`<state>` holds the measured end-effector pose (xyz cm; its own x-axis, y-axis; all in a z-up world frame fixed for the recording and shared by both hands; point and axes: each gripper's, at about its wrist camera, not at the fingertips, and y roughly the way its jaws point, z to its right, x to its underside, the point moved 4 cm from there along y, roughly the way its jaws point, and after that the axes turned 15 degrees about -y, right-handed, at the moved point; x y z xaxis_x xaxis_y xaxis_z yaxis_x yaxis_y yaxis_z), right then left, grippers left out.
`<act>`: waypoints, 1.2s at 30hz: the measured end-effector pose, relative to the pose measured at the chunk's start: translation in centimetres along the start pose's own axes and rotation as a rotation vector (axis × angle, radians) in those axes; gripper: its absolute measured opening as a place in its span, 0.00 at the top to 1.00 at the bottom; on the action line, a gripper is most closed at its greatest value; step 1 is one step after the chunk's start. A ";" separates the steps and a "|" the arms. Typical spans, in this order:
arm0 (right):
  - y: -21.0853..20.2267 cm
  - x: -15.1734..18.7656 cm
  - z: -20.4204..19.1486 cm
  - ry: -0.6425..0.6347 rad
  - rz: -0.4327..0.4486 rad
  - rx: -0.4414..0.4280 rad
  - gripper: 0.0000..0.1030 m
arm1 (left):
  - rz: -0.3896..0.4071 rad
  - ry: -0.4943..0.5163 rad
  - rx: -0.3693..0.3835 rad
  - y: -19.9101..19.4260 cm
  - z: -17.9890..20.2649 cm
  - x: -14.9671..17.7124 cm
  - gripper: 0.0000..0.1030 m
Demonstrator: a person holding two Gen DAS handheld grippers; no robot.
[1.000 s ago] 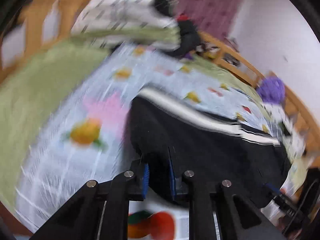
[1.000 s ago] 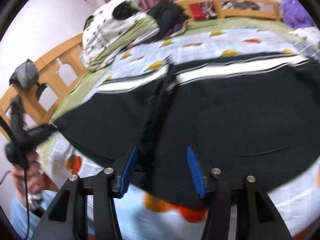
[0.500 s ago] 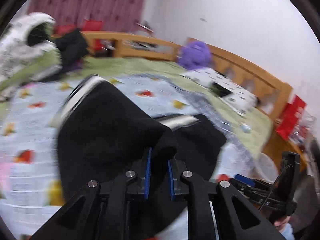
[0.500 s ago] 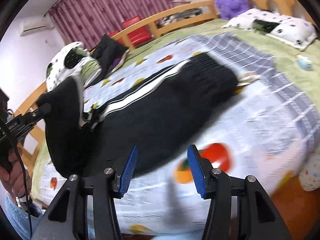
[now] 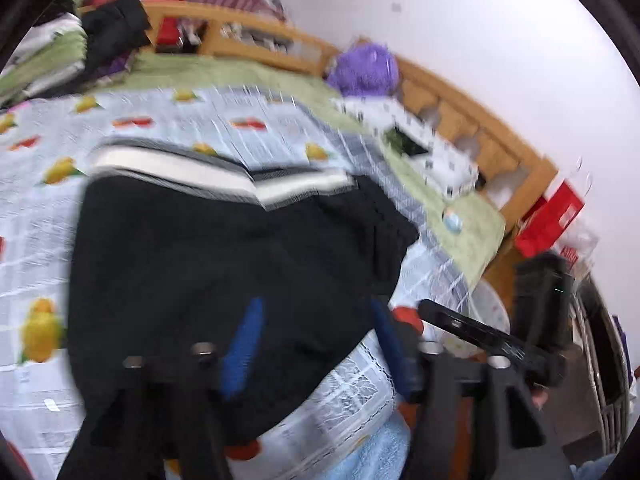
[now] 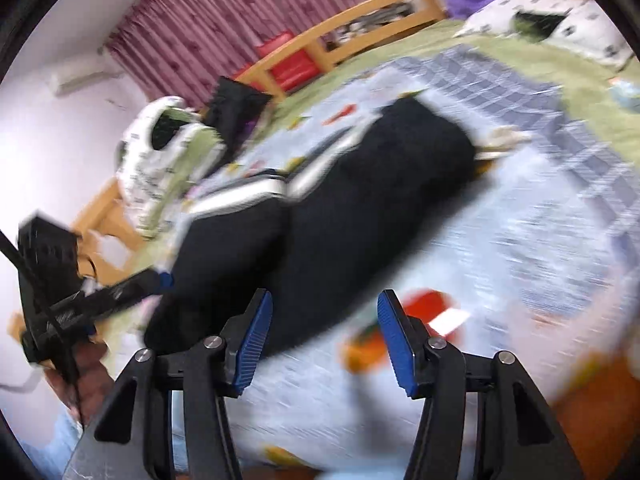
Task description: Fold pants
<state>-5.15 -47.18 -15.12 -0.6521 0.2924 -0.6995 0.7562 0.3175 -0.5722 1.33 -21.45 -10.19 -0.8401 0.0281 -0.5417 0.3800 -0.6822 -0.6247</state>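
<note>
Black pants (image 5: pixel 224 256) with a white striped waistband (image 5: pixel 224 178) lie folded over on the fruit-print bed sheet; they also show in the right wrist view (image 6: pixel 340 216). My left gripper (image 5: pixel 316 340) is open and empty just above the near edge of the pants. My right gripper (image 6: pixel 324 336) is open and empty, above the sheet at the near edge of the pants. The left gripper shows at the left of the right wrist view (image 6: pixel 120 292). Both views are motion-blurred.
A wooden bed frame (image 5: pixel 460 100) runs round the bed. A purple plush toy (image 5: pixel 364 68), a spotted pillow (image 5: pixel 420 140) and a black garment (image 5: pixel 112 24) lie at the far side. A rolled quilt (image 6: pixel 160 160) sits at the left. A red box (image 5: pixel 548 216) stands off the bed.
My left gripper carried a fold of the pants over to the right, then opened and let it go. The pants now lie doubled. My right gripper stayed open and drew back.
</note>
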 end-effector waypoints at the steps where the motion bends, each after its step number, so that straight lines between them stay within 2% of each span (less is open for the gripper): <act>1: 0.8 -0.4 -0.5 0.014 0.004 -0.040 0.47 | 0.024 -0.006 0.004 -1.1 -0.5 -0.4 0.44; 3: 3.1 -1.4 -1.6 0.040 -0.002 -0.134 0.46 | 0.058 -0.046 -0.014 -3.1 -2.2 -0.8 0.43; 4: 4.2 -1.6 -2.1 0.045 -0.010 -0.150 0.43 | 0.072 -0.070 -0.033 -3.7 -3.2 -1.0 0.43; 7: 7.8 -1.5 -3.1 0.064 -0.068 -0.152 0.43 | 0.102 -0.119 -0.091 -5.6 -6.5 -0.7 0.43; 11: 11.3 -0.1 -5.0 0.070 -0.155 -0.156 0.45 | 0.098 -0.159 -0.147 -6.5 -9.8 0.3 0.43; 14: 12.2 -0.1 -6.5 -0.002 -0.165 -0.063 0.72 | 0.089 -0.178 -0.186 -6.4 -11.6 0.8 0.43; 15: 12.0 -0.5 -6.7 -0.013 -0.162 -0.068 0.79 | 0.082 -0.180 -0.192 -6.3 -12.0 1.0 0.43; 16: 11.6 -1.0 -6.7 -0.012 -0.146 -0.073 0.82 | 0.073 -0.176 -0.192 -6.3 -12.2 1.1 0.43; 18: 9.6 -3.0 -6.8 -0.045 -0.090 -0.050 0.83 | 0.059 -0.150 -0.186 -5.9 -12.0 1.2 0.43; 22: 5.8 -7.2 -6.3 -0.182 -0.031 0.088 0.84 | 0.039 -0.110 -0.148 -4.9 -10.8 1.4 0.43; 26: 2.4 -10.1 -3.1 -0.269 0.000 0.238 0.84 | -0.005 -0.069 -0.069 -3.1 -8.8 2.1 0.43; 29: 1.7 -9.7 1.5 -0.244 -0.038 0.323 0.84 | -0.074 -0.033 -0.035 -1.2 -7.4 3.4 0.43; 31: 2.5 -8.1 4.7 -0.202 -0.086 0.361 0.84 | -0.115 0.005 -0.049 -0.1 -6.5 4.4 0.43; 33: 3.4 -6.8 6.1 -0.189 -0.106 0.349 0.83 | -0.148 0.042 -0.062 0.9 -5.7 5.4 0.43; 36: 3.3 -6.0 6.5 -0.174 -0.072 0.337 0.82 | -0.158 0.071 -0.055 1.3 -4.2 6.4 0.42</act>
<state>1.62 -53.77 -15.58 -0.7072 0.1135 -0.6978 0.7030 0.0086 -0.7111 -1.86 -19.09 -16.84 -0.8626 0.1844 -0.4712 0.2673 -0.6246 -0.7338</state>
